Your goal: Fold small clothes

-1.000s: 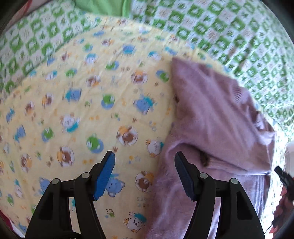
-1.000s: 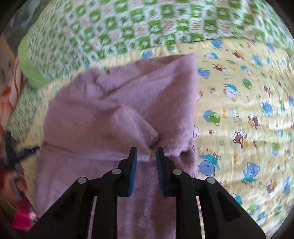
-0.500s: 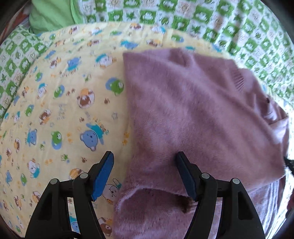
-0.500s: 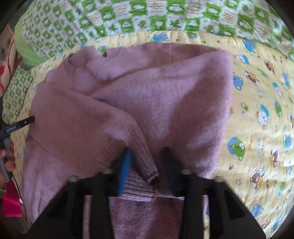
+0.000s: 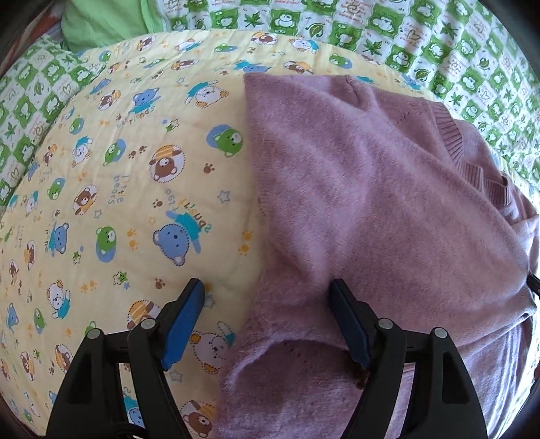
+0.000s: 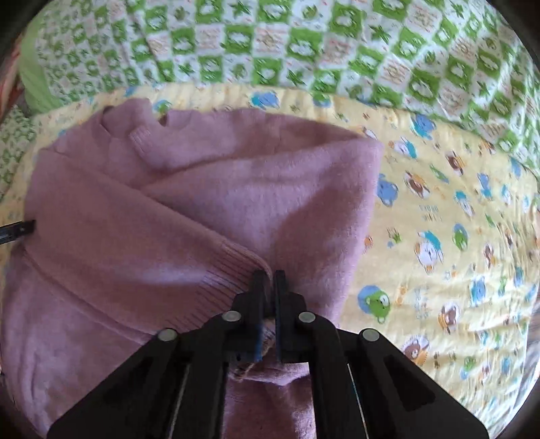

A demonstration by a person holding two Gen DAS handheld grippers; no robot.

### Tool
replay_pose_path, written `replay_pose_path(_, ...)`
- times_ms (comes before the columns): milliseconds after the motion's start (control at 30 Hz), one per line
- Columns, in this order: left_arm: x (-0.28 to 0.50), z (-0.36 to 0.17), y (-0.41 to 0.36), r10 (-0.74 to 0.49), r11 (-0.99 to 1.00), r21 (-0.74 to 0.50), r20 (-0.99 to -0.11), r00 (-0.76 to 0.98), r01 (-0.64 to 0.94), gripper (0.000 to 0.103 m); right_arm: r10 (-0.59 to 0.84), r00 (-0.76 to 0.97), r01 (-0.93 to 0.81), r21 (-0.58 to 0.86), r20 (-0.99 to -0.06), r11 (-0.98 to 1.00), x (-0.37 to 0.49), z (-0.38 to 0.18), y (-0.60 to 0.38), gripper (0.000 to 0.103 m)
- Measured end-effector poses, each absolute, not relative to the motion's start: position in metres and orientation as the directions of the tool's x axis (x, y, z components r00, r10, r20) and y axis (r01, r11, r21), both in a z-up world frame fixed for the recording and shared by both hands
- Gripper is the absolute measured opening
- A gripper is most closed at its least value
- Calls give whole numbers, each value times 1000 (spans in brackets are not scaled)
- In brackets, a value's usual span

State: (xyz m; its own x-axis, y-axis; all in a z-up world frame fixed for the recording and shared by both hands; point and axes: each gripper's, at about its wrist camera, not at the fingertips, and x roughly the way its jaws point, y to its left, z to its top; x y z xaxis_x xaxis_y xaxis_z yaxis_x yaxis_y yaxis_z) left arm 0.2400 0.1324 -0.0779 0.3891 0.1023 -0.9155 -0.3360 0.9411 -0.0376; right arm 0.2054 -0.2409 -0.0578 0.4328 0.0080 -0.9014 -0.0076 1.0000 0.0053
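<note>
A small mauve knitted sweater (image 5: 371, 209) lies on a yellow bear-print blanket (image 5: 118, 202), with both sleeves folded over its body. My left gripper (image 5: 266, 290) is open and empty, its fingers either side of the sweater's left folded edge, just above the cloth. In the right wrist view the sweater (image 6: 236, 189) fills the left half. My right gripper (image 6: 269, 275) is shut on the ribbed cuff (image 6: 233, 266) of the sleeve that lies across the sweater's middle.
A green and white checked quilt (image 5: 422, 44) lies under the yellow blanket and runs along the far side; it also shows in the right wrist view (image 6: 303, 44). A plain green pillow (image 5: 101, 23) sits at the far left. Bare yellow blanket (image 6: 455, 236) spreads right of the sweater.
My left gripper moved right over the sweater's edge and stayed open. My right gripper opened about half a second ago and has now closed on the sleeve cuff, with the sweater drawn nearer.
</note>
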Motion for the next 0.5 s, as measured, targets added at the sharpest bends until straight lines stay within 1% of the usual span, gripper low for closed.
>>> replay_pose_path(100, 230, -75, 136, 108, 940, -32, -916, 385, -339, 77, 22, 440, 50, 49, -898, 998, 201, -53, -246, 17)
replay_pose_path(167, 218, -70, 138, 108, 945, -26, -917, 384, -327, 77, 25, 468, 81, 71, -884, 994, 193, -42, -249, 34)
replay_pose_path(233, 204, -66, 140, 95, 948, -34, -918, 384, -316, 77, 35, 505, 101, 100, -862, 990, 176, -27, -256, 41)
replay_pose_path(367, 166, -66, 147, 29, 952, -85, -931, 365, -293, 76, 104, 531, 124, 198, -841, 972, 140, -9, -253, 43)
replay_pose_path(500, 119, -69, 147, -61, 947, -162, -939, 339, -278, 76, 138, 506, 138, 238, -851, 961, 106, -10, -244, 43)
